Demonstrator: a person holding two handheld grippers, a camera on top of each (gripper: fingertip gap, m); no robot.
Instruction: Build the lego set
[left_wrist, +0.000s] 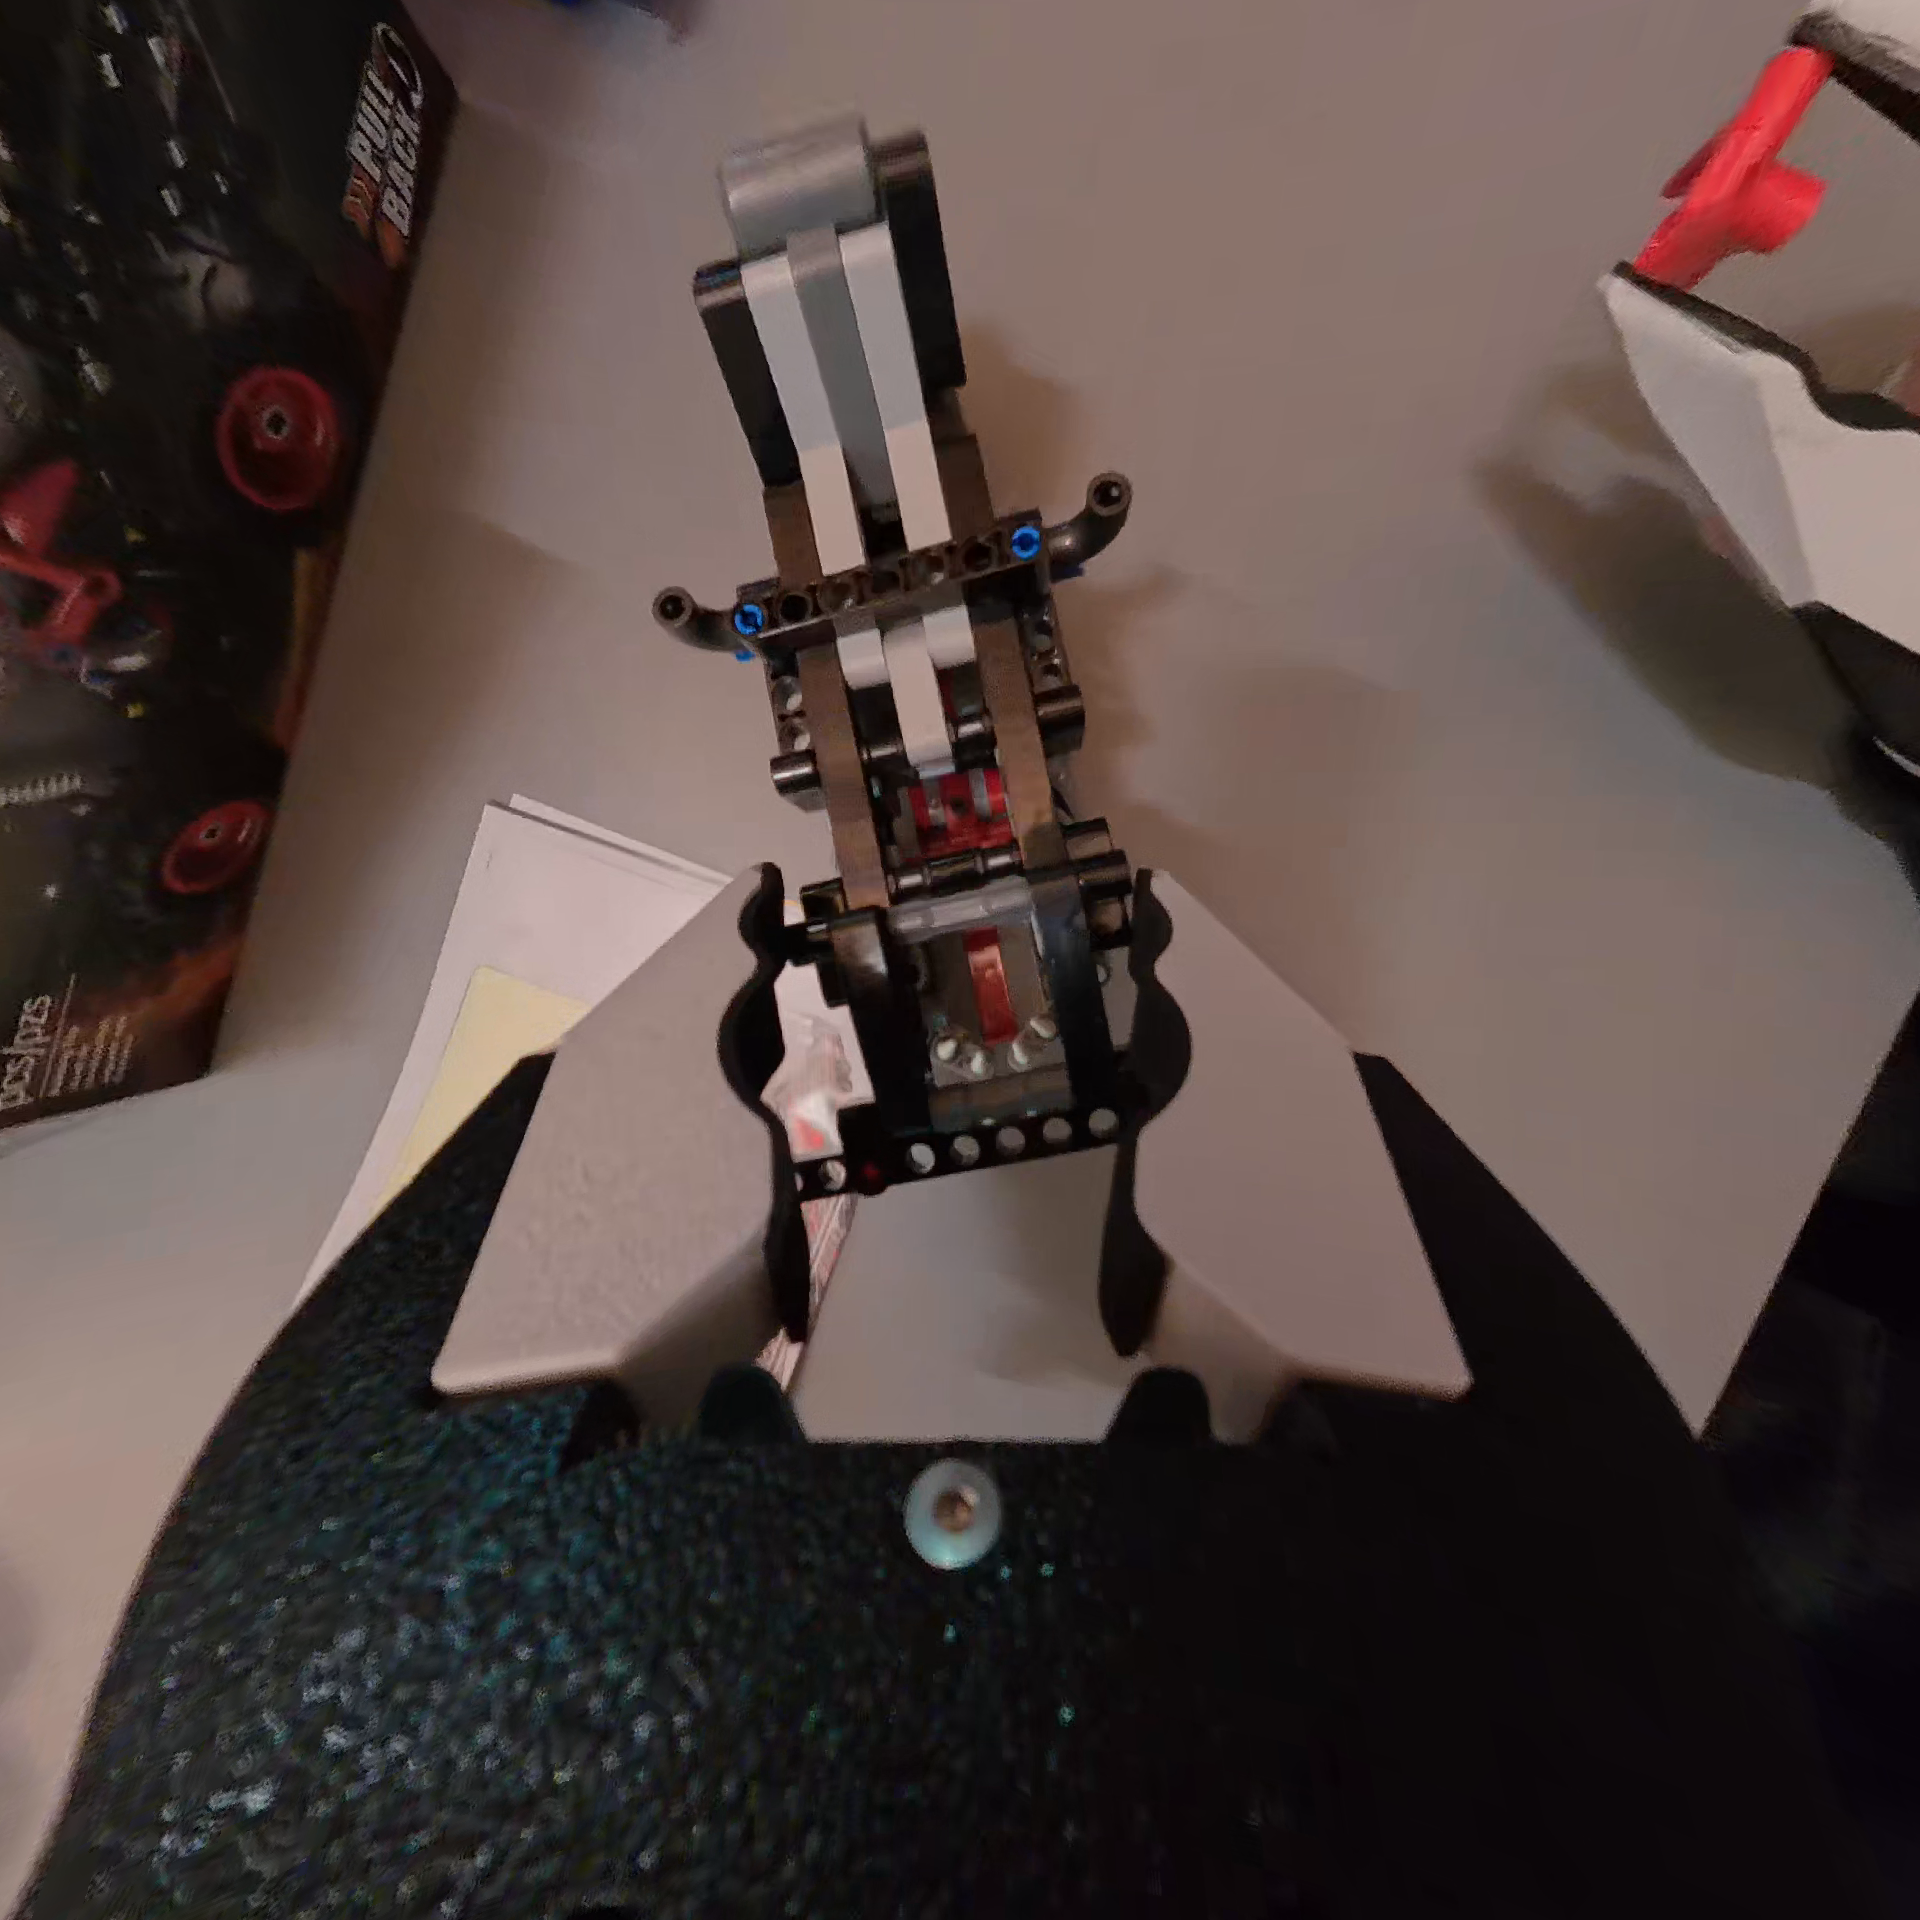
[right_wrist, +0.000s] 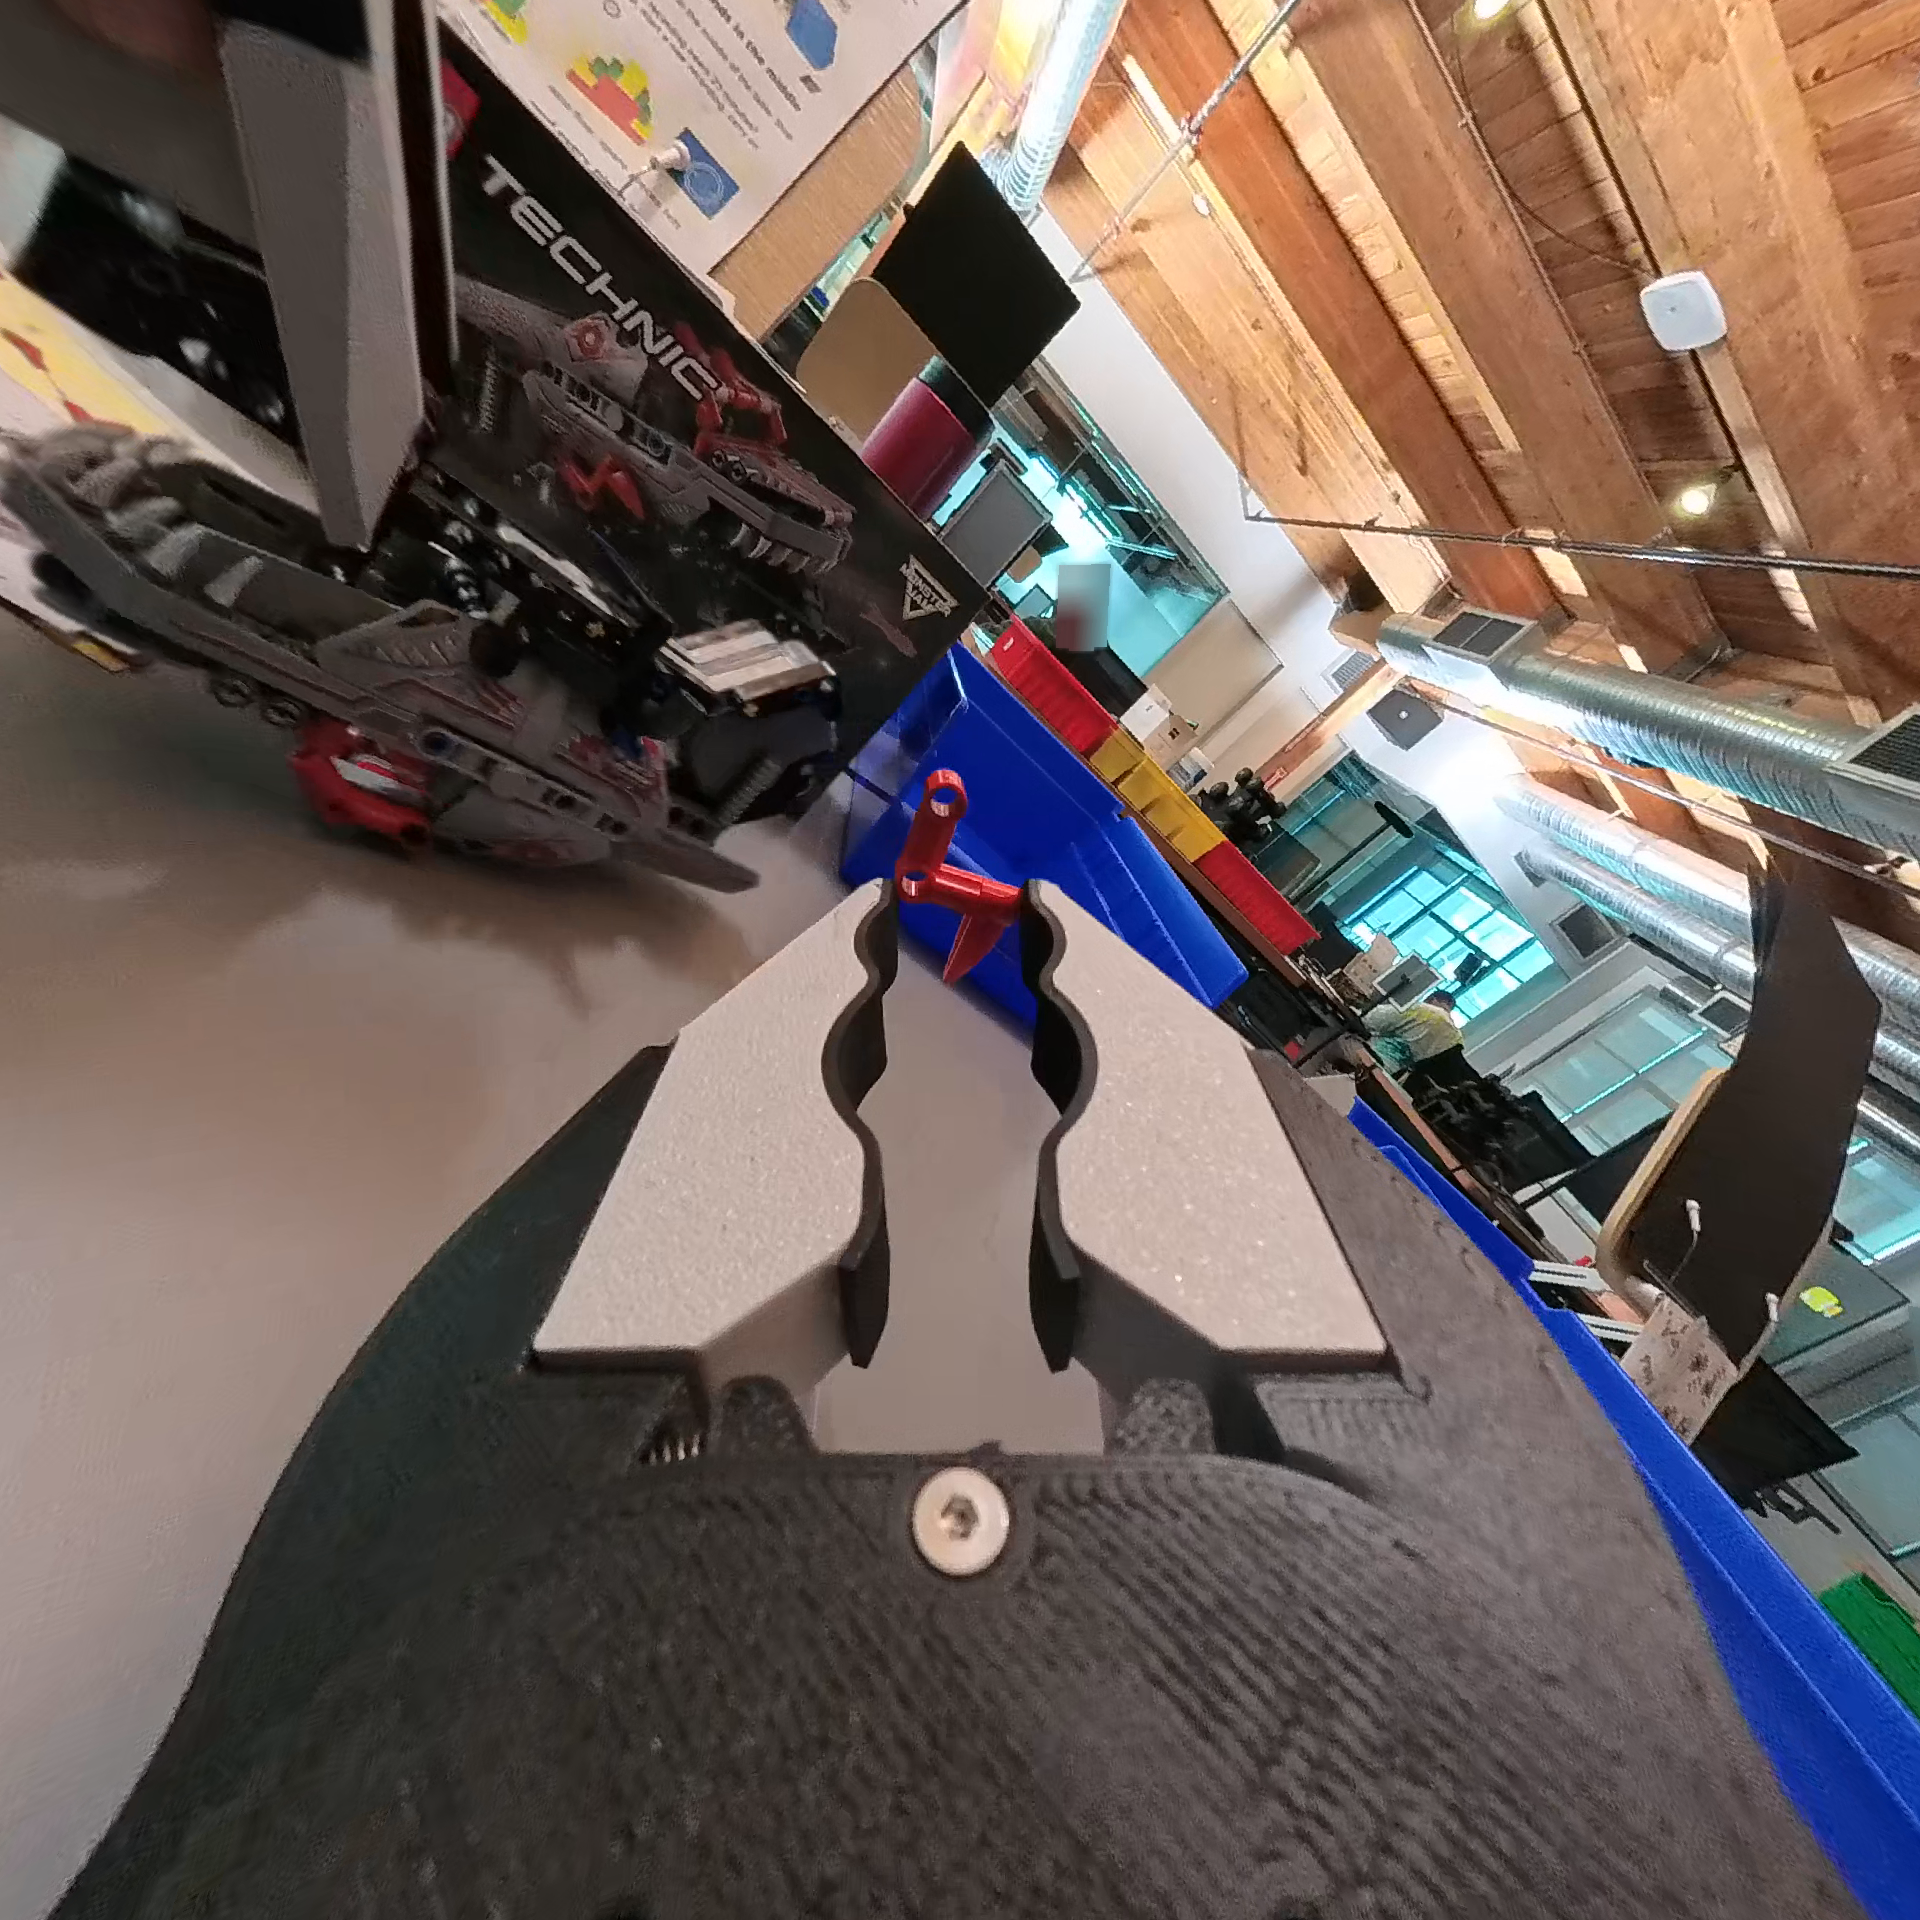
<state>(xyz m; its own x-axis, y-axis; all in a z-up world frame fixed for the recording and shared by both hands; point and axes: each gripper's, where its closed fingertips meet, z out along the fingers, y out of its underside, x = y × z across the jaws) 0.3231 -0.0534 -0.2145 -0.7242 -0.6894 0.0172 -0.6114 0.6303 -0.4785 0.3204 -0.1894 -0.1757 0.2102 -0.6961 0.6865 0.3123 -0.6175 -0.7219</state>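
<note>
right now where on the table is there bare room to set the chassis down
Bare tabletop lies right of the held chassis, between it and the right gripper holding a red piece. A narrower strip runs between the chassis and the set box. It is crowded lower left, where the booklet and a parts bag lie.

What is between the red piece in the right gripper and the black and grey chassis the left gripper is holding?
Nothing visible. The right gripper pinches the red piece in open air, apart from the chassis clamped in the left gripper; only bare table shows between them.
</note>
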